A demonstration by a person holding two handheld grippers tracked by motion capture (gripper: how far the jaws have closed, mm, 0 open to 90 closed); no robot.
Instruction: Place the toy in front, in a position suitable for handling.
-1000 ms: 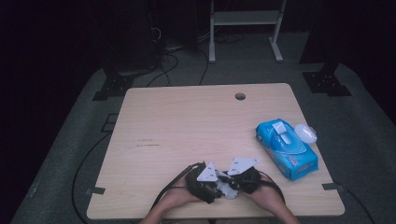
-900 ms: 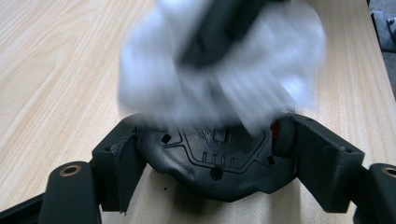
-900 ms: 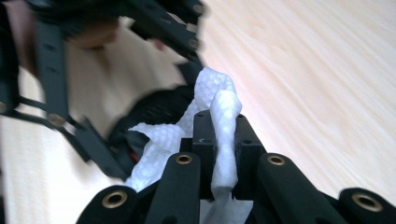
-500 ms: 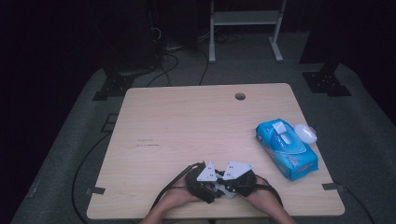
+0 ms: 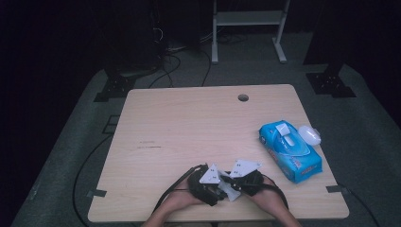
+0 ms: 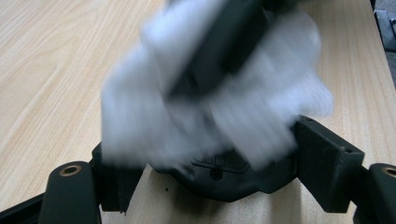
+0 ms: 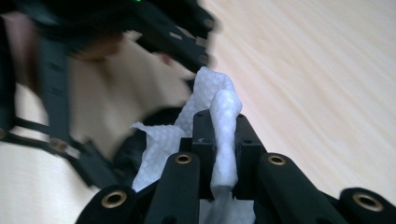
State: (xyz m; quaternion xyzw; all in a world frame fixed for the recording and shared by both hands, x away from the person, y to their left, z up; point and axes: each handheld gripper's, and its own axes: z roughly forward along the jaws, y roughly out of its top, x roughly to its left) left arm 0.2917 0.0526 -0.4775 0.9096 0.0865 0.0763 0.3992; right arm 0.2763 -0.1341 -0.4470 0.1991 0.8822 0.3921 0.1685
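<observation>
At the table's near edge my two grippers meet tip to tip. My left gripper is closed around a black rounded object that rests on the wood between its jaws. My right gripper is shut on a crumpled white wipe, pinched between its pads, and presses it against that black object. The wipe and the right gripper's jaws are blurred in the left gripper view. A small patch of the wipe peeks out between the two grippers.
A blue pack of wet wipes lies at the right side of the table, with a white oval lid beside it. A cable hole sits near the far edge. Cables trail over the near edge.
My right gripper has shifted slightly left with the wipe, closer against the left gripper. The left gripper has stayed put.
</observation>
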